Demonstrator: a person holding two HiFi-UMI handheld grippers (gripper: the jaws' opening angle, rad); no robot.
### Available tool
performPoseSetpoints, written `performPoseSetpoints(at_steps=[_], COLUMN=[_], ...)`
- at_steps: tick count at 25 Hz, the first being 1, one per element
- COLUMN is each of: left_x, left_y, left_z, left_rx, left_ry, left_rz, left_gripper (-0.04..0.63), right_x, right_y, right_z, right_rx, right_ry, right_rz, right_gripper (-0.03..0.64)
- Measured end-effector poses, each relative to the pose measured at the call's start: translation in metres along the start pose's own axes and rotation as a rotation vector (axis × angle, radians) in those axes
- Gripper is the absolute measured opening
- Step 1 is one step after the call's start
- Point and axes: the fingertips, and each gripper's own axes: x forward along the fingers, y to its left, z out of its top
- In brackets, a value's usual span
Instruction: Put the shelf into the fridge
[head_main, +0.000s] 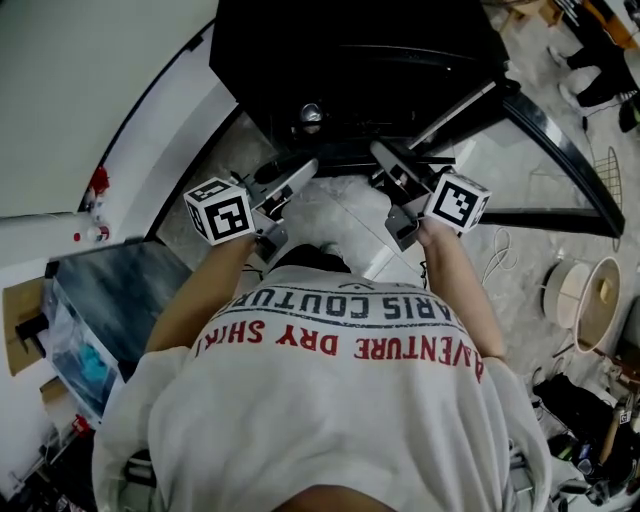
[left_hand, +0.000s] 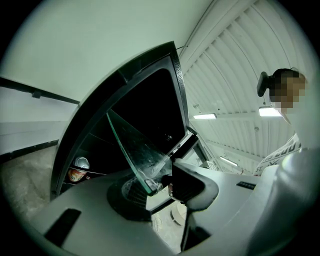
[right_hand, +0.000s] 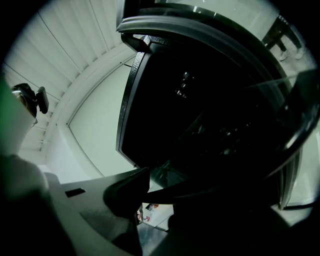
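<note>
Item: glass shelf (head_main: 345, 215). We grasp it at both sides, left gripper (head_main: 298, 178) and right gripper (head_main: 392, 165) each clamped on an edge.
Location: just before the open black fridge (head_main: 350, 60), not yet inside.
Outstanding, in our judgement: sliding in, seating, release.

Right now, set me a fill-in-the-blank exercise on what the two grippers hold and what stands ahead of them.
1. The left gripper and the right gripper are both shut on a pane of glass, the ____.
2. The fridge ahead of the person is ____ in colour.
3. Low inside it, in the left gripper view, sits a single drinks ____ with a silver top.

Missing words: shelf; black; can.
</note>
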Motion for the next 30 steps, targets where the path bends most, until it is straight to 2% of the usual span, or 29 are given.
performPoseSetpoints(at_steps=[20, 24, 30], left_x=[0.006, 0.007, 0.01], left_y=[0.028, 0.029, 0.02], left_z=[0.018, 0.017, -0.001], left_rx=[0.052, 0.079, 0.1], left_ry=[-0.032, -0.03, -0.011], left_rz=[0.037, 0.03, -0.008], left_gripper=[0.156, 0.215, 0.239], right_x=[0.025, 0.029, 0.027], right_y=[-0.018, -0.019, -0.031], right_z=[0.009, 0.012, 0.009], right_rx=[-0.002, -0.006, 0.024], right_ry=[-0.035, -0.043, -0.047], right_rz=[-0.007, -0.009, -0.057], right_gripper=[0.112, 0.112, 0.112])
